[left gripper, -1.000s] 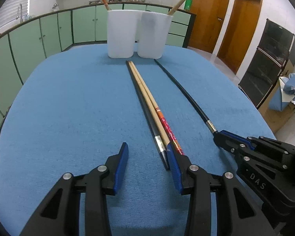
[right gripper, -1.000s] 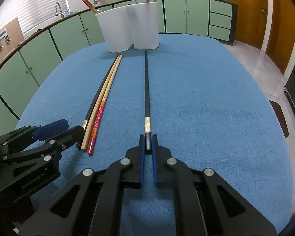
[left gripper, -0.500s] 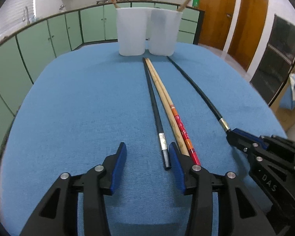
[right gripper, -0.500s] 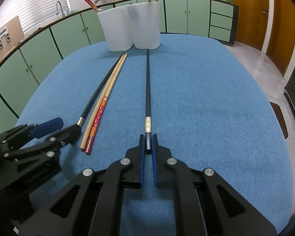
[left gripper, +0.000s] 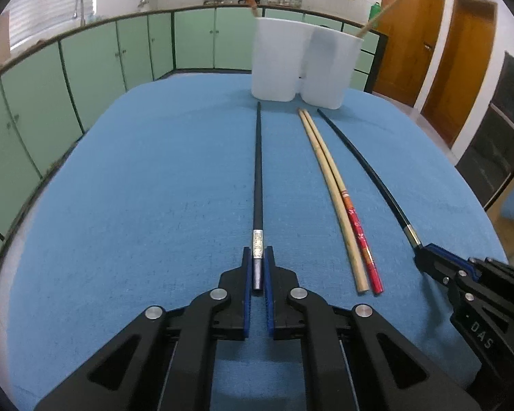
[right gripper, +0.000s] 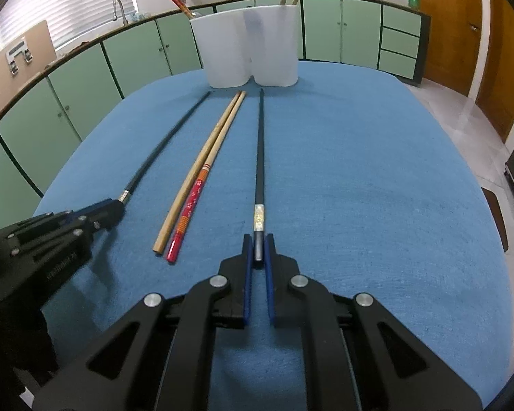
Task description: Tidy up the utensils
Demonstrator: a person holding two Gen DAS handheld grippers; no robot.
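My left gripper [left gripper: 258,270] and right gripper [right gripper: 258,251] each pinch a black chopstick [left gripper: 258,171] lying on the blue desk [left gripper: 154,188], so next I lift both into the far white cups [left gripper: 305,65].

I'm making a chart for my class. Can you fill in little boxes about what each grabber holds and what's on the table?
left gripper: shut on a black chopstick
right gripper: shut on the other black chopstick
lying loose: wooden chopstick beside red-ended chopstick, touching
holder: white two-part holder at the far end, chopsticks standing in it
surface: blue tablecloth
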